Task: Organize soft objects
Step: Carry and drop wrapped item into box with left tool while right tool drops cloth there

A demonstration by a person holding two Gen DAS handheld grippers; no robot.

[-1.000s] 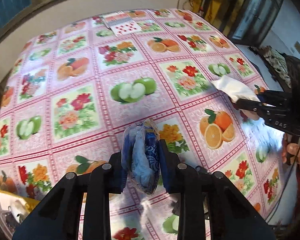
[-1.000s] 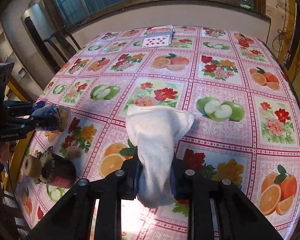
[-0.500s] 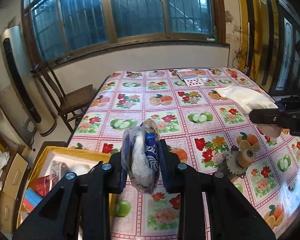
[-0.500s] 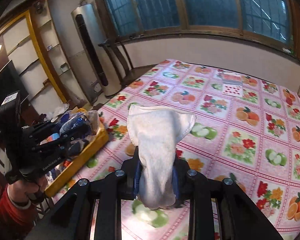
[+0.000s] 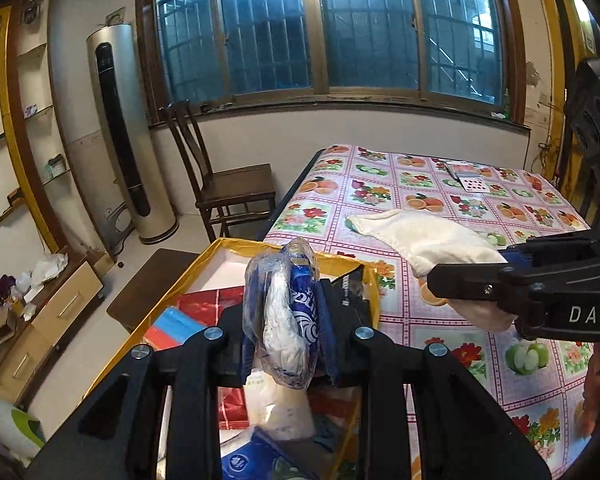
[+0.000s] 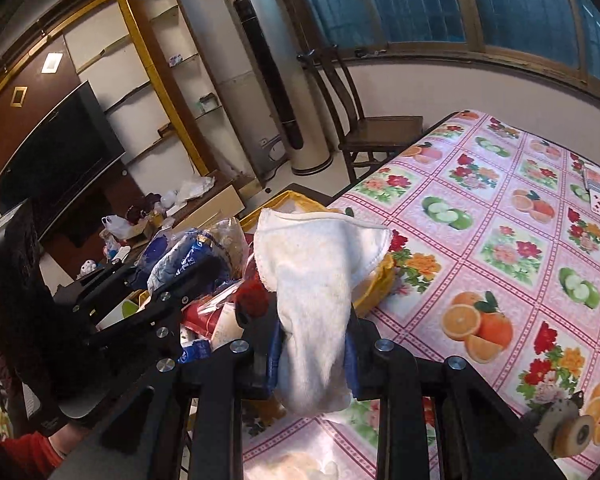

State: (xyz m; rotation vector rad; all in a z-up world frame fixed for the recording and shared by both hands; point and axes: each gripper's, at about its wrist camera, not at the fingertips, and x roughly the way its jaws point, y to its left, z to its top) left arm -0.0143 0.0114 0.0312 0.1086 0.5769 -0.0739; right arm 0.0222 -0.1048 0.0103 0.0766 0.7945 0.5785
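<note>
My left gripper is shut on a crumpled blue and clear plastic bag, held over a yellow box beside the table. The same bag and left gripper show in the right wrist view at left. My right gripper is shut on a cream-white towel, above the table's left edge near the box. In the left wrist view the towel and right gripper reach in from the right.
The yellow box holds red, blue and white packets. A fruit-print tablecloth covers the table; playing cards lie at its far end and a small spool-like object near the front. A wooden chair and tower fan stand behind.
Both grippers have swung left from over the table toward the yellow box, each still holding its item. The left one now hangs over the box.
</note>
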